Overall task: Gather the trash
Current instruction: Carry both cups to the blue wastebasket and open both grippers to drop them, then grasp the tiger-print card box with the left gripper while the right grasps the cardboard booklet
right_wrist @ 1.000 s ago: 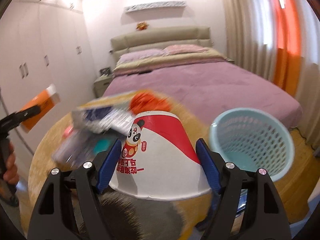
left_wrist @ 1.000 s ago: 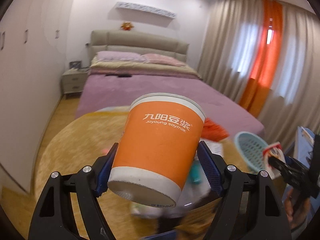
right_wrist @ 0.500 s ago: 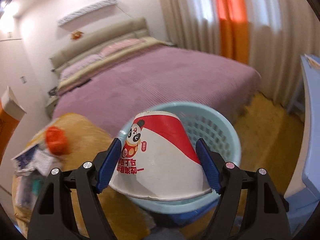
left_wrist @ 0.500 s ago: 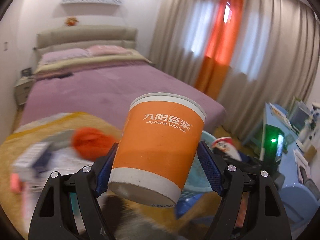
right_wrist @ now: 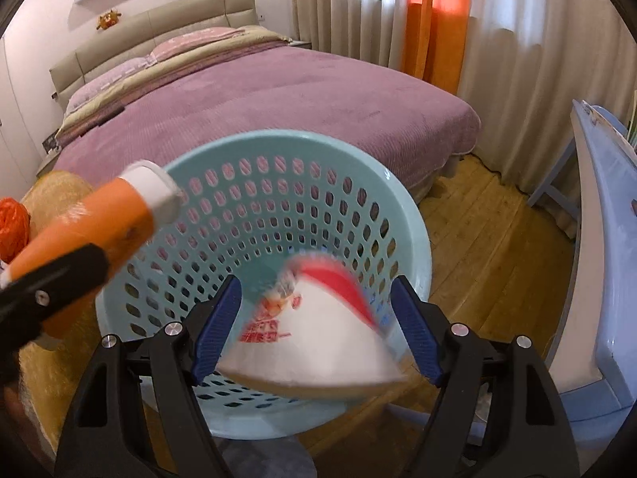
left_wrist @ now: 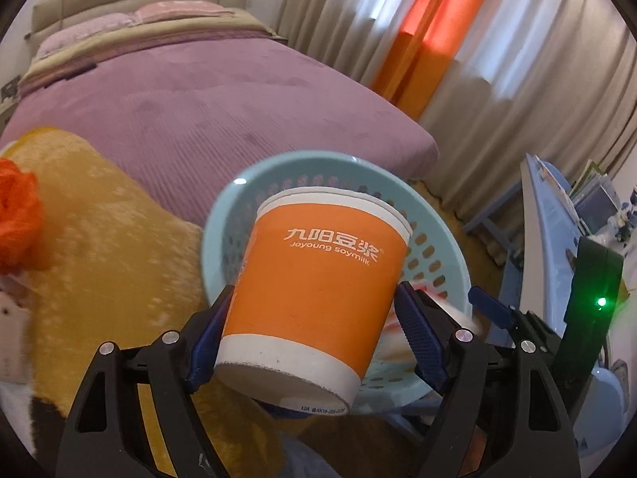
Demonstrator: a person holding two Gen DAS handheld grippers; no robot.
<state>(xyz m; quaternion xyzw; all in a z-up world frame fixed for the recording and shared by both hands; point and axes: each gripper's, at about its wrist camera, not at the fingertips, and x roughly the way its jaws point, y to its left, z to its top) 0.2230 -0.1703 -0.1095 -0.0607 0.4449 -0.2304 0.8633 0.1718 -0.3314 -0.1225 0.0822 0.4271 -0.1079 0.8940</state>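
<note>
Left fingers [left_wrist: 418, 330]: pinching tall orange paper soymilk cup [left_wrist: 318, 279] by its sides, above near rim of pale-blue perforated plastic basket [left_wrist: 247, 183].
Right fingers [right_wrist: 217, 326]: spread, apparently clear of blurred white-and-red paper cup [right_wrist: 314, 342] tipping between them over basket mouth.
Change: both cups carried from yellow fuzzy rug [left_wrist: 99, 239] to basket; white cup judged released and dropping in, orange cup next.
Right view only: basket's holed inner wall, wooden floor [right_wrist: 497, 247] beside it.
Left view only: orange cup's lettering; white cup a mere smear.

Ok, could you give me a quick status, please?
Left gripper shut on orange cup. Right gripper open, white cup loose over basket. Nothing in the way.
</note>
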